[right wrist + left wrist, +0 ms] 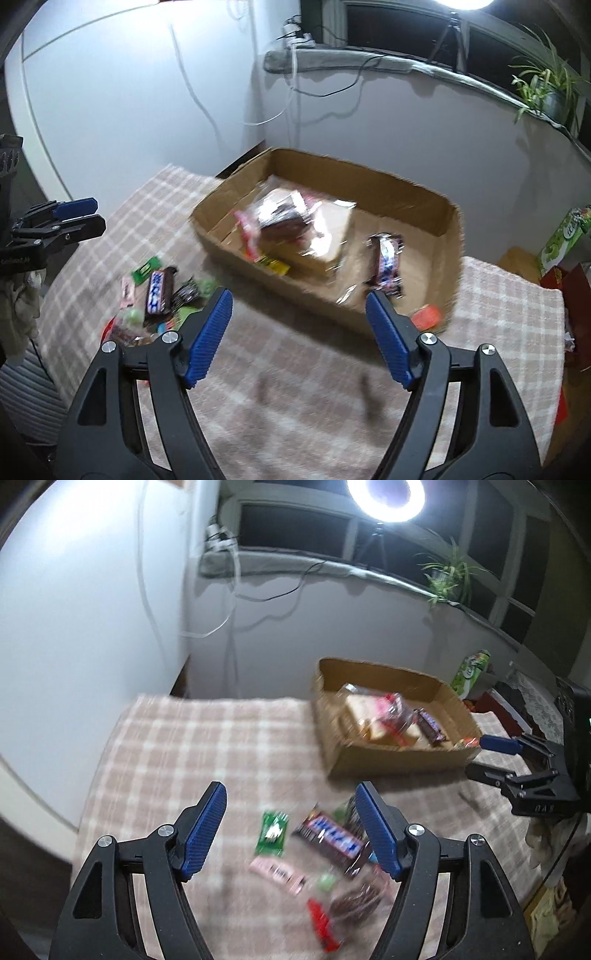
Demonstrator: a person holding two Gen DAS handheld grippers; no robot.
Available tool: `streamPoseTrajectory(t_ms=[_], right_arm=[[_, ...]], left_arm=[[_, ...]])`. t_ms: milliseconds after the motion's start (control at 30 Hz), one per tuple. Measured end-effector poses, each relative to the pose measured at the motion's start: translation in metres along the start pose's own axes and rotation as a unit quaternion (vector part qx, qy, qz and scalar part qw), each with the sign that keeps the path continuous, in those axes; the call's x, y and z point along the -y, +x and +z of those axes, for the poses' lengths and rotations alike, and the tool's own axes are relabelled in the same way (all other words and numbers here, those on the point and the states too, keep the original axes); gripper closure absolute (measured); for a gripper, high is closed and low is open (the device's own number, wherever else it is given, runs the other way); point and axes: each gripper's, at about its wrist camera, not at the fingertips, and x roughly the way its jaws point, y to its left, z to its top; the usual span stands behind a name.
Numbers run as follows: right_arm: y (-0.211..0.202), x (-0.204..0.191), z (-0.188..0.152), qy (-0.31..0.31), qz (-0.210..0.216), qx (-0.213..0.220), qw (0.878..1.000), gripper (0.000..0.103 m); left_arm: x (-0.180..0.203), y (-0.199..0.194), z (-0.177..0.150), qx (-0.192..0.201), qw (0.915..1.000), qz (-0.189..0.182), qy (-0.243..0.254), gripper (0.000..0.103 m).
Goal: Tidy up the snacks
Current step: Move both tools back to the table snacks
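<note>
Both tools, the left tool (291, 834) and right tool (299, 334), are being held wide and empty, so the Snickers bar (328, 836) at one o'clock of the left tool is probably being lined up next for the cardboard box (448, 236).

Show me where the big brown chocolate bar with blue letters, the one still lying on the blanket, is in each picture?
Left wrist view: the chocolate bar lies low and centre, by the left gripper's right finger.
Right wrist view: it lies at the left, in the snack pile.
Shared landmark: the cardboard box on the checked blanket.
</note>
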Motion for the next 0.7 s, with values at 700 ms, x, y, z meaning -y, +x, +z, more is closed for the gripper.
streamPoseTrajectory(t_ms=[700], right_arm=[[0.064,-0.078,-0.023,-0.025,0.060,-0.069,0.996,0.030]], left_arm=[[-0.001,0.059,-0.045,-0.088,0.9951,0.013,0.043,0.064]])
